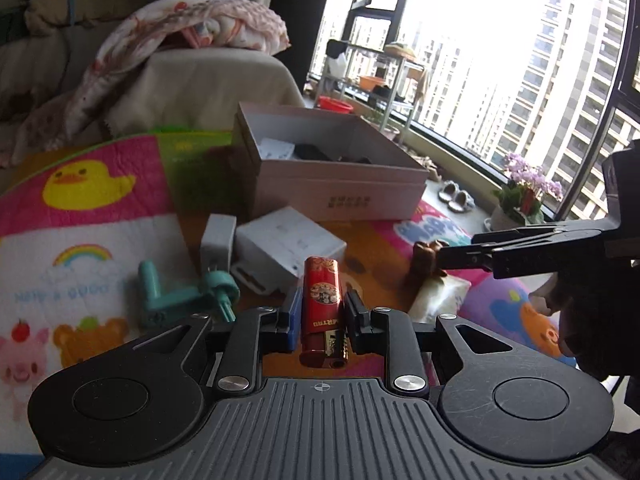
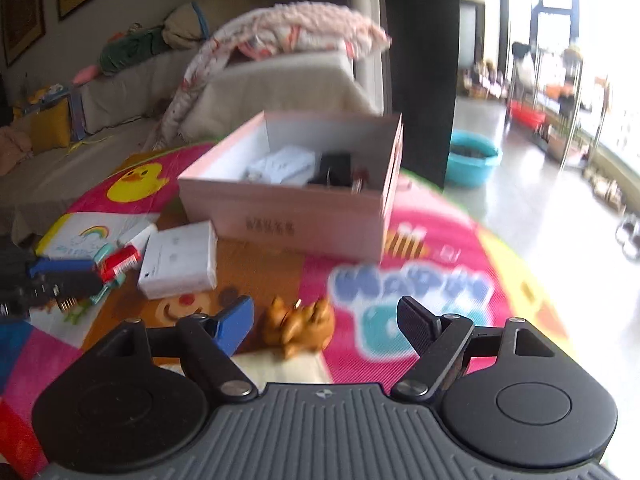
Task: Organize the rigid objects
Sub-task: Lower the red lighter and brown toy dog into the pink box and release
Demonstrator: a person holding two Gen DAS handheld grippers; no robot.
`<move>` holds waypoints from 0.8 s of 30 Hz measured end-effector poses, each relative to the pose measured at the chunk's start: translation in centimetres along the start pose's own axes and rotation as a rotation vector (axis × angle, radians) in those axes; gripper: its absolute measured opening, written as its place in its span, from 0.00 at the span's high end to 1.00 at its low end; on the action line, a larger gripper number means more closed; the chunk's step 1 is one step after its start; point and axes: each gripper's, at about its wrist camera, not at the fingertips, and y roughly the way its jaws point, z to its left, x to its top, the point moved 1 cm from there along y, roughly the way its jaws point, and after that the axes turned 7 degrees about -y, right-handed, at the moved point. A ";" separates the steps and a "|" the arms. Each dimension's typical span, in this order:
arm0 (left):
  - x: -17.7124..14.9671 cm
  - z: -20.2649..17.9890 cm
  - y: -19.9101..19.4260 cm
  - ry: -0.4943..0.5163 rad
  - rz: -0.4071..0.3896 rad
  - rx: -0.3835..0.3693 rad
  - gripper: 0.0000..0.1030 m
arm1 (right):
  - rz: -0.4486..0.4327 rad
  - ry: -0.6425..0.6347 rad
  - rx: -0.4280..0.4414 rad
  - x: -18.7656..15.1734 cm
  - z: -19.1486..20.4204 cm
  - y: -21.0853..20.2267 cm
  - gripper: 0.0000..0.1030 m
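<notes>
I have the red lighter point(image 1: 321, 312) clamped in my left tool point(image 1: 320, 316), its pads pressed on both long sides and its metal head toward my wrist, so it rides lengthwise and should drop cleanly into the open pink box point(image 1: 340, 196), which I judge is where the hard things go. The box sits toward the far edge of the play mat point(image 2: 420, 288) and already holds a white packet and something black. My right tool point(image 2: 326, 320) has its jaws wide apart with nothing pressed between them; the brown figurine point(image 2: 300, 326) lies on the mat just ahead of the blue pad, so I take it as my next pick. On the mat near the box are the white carton point(image 1: 288, 248), a white plug point(image 1: 218, 240) and a teal plastic piece point(image 1: 180, 292).

The left view shows my grip on the lighter squarely and the window beyond; the right view, blurred, looks deeper into the box and shows the figurine free on the mat.
</notes>
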 end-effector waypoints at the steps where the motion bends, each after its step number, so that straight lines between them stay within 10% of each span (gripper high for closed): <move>1: -0.3 -0.2 0.1 0.010 0.008 0.000 0.74 | 0.007 0.007 0.009 -0.3 0.3 0.5 0.23; 6: -1.3 -1.1 0.3 0.053 0.036 -0.005 0.74 | 0.030 -0.023 -0.013 -0.5 1.9 3.1 0.24; 8: -1.7 -1.3 0.2 0.061 0.046 -0.004 0.74 | 0.062 -0.057 -0.033 -0.6 2.5 3.8 0.46; 13: -1.5 -1.2 0.3 0.048 0.028 -0.017 0.74 | 0.040 -0.108 -0.024 -0.4 2.7 2.3 0.50; 24: 11.1 -2.4 5.0 0.095 -0.207 -0.056 0.74 | -0.209 -0.153 -0.096 10.0 1.6 2.0 0.50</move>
